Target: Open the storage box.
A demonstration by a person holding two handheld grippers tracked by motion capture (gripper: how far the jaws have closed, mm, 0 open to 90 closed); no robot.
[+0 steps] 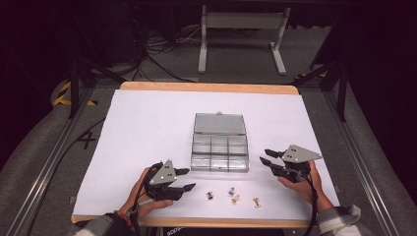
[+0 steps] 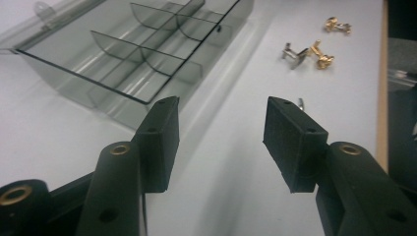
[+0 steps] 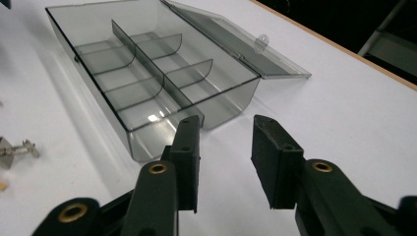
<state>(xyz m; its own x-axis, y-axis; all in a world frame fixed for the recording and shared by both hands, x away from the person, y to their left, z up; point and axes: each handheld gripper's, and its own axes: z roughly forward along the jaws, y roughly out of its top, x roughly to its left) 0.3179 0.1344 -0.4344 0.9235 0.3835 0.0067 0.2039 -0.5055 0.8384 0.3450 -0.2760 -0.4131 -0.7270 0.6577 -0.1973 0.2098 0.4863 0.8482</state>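
The clear organizer box [image 1: 219, 152] stands in the middle of the white table [image 1: 142, 128], with its lid [image 1: 219, 123] opened flat behind it, toward the far edge. Inside, thin dividers cut it into several compartments, and as far as I can see all of them are empty. In front of the box, near the table's front edge, four small cufflinks lie loose in a short row: a dark one [image 1: 210, 195], a silver one [image 1: 231, 191], and two gold ones [image 1: 236, 198] [image 1: 256, 201]. In the left gripper view the silver cufflink [image 2: 294, 54] touches one gold cufflink [image 2: 320, 55], and the other gold one [image 2: 338, 25] lies a little apart.

The left gripper [image 1: 186, 179] hovers just left of the box's front corner, near the dark cufflink. Its fingers [image 2: 162, 140] stand about half open, with nothing between them. The right gripper [image 1: 266, 156] is at the right side of the box; its fingers [image 3: 275, 164] are also apart, a bit narrower, and hold nothing.

My judgement is that the work is sorting the cufflinks into the box. The opening of the lid is done, but no cufflink is inside yet, so all four picks and placements are left. The left gripper seems the better placed one to begin.

I find no brand, label or readable writing on the box, the cufflinks or the table
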